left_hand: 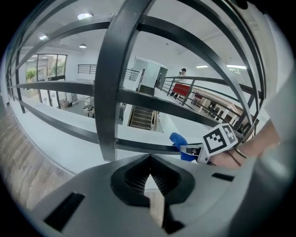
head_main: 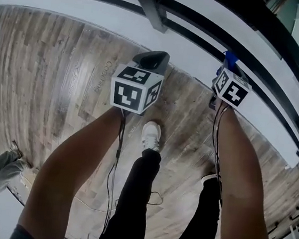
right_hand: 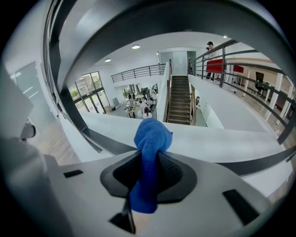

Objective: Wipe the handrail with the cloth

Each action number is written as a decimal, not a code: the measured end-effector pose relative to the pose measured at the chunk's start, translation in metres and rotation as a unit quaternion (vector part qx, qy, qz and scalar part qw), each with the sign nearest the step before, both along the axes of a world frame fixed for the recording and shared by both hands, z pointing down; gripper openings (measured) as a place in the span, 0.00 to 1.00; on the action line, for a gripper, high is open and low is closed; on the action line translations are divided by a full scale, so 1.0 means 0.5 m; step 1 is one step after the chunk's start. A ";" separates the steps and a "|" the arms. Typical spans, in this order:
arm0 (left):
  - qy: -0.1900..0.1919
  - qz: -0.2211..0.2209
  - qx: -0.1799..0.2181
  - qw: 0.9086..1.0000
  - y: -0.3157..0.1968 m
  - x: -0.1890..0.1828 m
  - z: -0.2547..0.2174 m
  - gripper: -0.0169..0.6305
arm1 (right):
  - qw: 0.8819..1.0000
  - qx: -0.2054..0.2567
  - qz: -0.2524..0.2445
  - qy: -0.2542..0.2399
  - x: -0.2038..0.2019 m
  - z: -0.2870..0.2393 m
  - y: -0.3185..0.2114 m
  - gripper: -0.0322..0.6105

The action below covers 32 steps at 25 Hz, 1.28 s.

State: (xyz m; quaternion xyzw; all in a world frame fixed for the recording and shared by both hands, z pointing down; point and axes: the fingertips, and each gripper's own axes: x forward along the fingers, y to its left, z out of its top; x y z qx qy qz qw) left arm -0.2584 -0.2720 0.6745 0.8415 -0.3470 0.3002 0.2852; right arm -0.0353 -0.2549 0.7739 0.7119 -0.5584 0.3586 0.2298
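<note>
In the head view the right gripper (head_main: pixel 228 66) is mostly hidden behind its marker cube. Only a tip of the blue cloth (head_main: pixel 230 58) shows by the black handrail (left_hand: pixel 152 104), so whether cloth and bar touch cannot be told. The right gripper view shows those jaws clamped on the cloth, which sticks out past them. The left gripper (left_hand: pixel 149 178) has its jaws pressed together on nothing, near a post (left_hand: pixel 111 92). The person stands on a wood plank floor (head_main: pixel 53 68) beside a white ledge (head_main: pixel 112 18), and past the bars lie a staircase (right_hand: pixel 178 99), windows (right_hand: pixel 88 85) and a far balcony (right_hand: pixel 231 115).
</note>
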 end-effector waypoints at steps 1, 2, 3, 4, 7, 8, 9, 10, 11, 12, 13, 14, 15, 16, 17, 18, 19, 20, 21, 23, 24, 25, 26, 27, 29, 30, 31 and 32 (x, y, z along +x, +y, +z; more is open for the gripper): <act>-0.004 0.004 -0.002 1.000 0.013 0.018 0.005 0.03 | 1.000 -0.002 -0.001 -0.002 0.017 0.001 0.019 0.20; -0.007 0.009 -0.003 1.000 0.024 0.038 0.008 0.03 | 1.000 -0.002 -0.002 -0.006 0.033 0.002 0.036 0.20; -0.009 0.016 -0.002 1.000 0.035 0.061 0.009 0.03 | 1.000 -0.001 -0.004 -0.009 0.050 0.002 0.048 0.20; -0.011 0.023 0.001 1.000 0.043 0.087 0.009 0.03 | 1.000 0.002 -0.007 -0.011 0.068 0.001 0.056 0.20; -0.012 0.046 0.007 0.999 0.074 0.169 0.011 0.03 | 1.000 0.012 -0.002 -0.014 0.123 0.000 0.086 0.20; -0.012 0.051 0.007 0.999 0.085 0.194 0.014 0.03 | 1.000 0.015 0.003 -0.015 0.142 0.001 0.101 0.20; -0.012 0.055 0.006 0.998 0.095 0.219 0.018 0.03 | 1.000 0.019 0.010 -0.018 0.160 0.002 0.115 0.20; -0.013 0.058 0.004 0.998 0.105 0.242 0.021 0.03 | 0.999 0.023 0.016 -0.021 0.180 0.002 0.130 0.20; -0.014 0.060 0.002 0.998 0.116 0.265 0.023 0.03 | 0.999 0.023 0.020 -0.023 0.202 0.002 0.146 0.20; -0.014 0.063 0.001 0.998 0.128 0.288 0.024 0.03 | 0.999 0.020 0.023 -0.022 0.225 0.003 0.164 0.20; -0.014 0.068 0.000 0.998 0.141 0.311 0.025 0.03 | 0.999 0.015 0.024 -0.021 0.249 0.003 0.182 0.20; -0.014 0.073 0.000 0.997 0.153 0.335 0.025 0.03 | 0.999 0.011 0.025 -0.020 0.272 0.004 0.198 0.20; -0.015 0.080 0.000 0.997 0.164 0.359 0.026 0.03 | 0.999 0.010 0.027 -0.020 0.296 0.004 0.214 0.20; -0.016 0.087 0.000 0.996 0.175 0.383 0.027 0.03 | 0.999 0.010 0.031 -0.020 0.319 0.003 0.229 0.20; -0.016 0.093 0.000 0.996 0.186 0.407 0.029 0.03 | 0.999 0.012 0.036 -0.020 0.342 0.003 0.245 0.20; -0.018 0.098 -0.002 0.995 0.198 0.429 0.031 0.03 | 0.999 0.014 0.041 -0.021 0.363 0.003 0.260 0.20; -0.019 0.102 -0.003 0.995 0.211 0.451 0.034 0.03 | 0.999 0.017 0.044 -0.024 0.382 0.003 0.273 0.20; -0.020 0.106 -0.004 0.994 0.224 0.472 0.036 0.03 | 0.998 0.020 0.046 -0.026 0.401 0.003 0.285 0.20; -0.021 0.112 -0.006 0.994 0.237 0.493 0.038 0.03 | 0.998 0.020 0.048 -0.025 0.420 0.002 0.298 0.20; -0.023 0.126 -0.007 0.992 0.264 0.539 0.042 0.03 | 0.998 0.019 0.052 -0.023 0.460 -0.001 0.321 0.20; -0.024 0.134 -0.007 0.991 0.278 0.562 0.044 0.03 | 0.998 0.019 0.054 -0.022 0.480 -0.002 0.333 0.20; -0.025 0.140 -0.007 0.990 0.294 0.584 0.047 0.03 | 0.998 0.018 0.057 -0.021 0.500 -0.002 0.348 0.20; -0.026 0.146 -0.008 0.989 0.310 0.606 0.051 0.03 | 0.998 0.019 0.060 -0.020 0.521 -0.003 0.363 0.20; -0.027 0.152 -0.009 0.988 0.326 0.629 0.055 0.03 | 0.998 0.020 0.064 -0.020 0.543 -0.003 0.380 0.20; -0.027 0.163 -0.013 0.986 0.354 0.674 0.064 0.03 | 0.997 0.022 0.072 -0.018 0.590 -0.004 0.414 0.20; -0.027 0.167 -0.014 0.986 0.366 0.697 0.067 0.03 | 0.997 0.023 0.076 -0.017 0.614 -0.005 0.431 0.20; -0.026 0.170 -0.014 0.985 0.378 0.720 0.071 0.03 | 0.996 0.023 0.081 -0.016 0.637 -0.006 0.447 0.20; -0.026 0.172 -0.015 0.985 0.390 0.742 0.075 0.03 | 0.996 0.024 0.085 -0.016 0.659 -0.006 0.463 0.20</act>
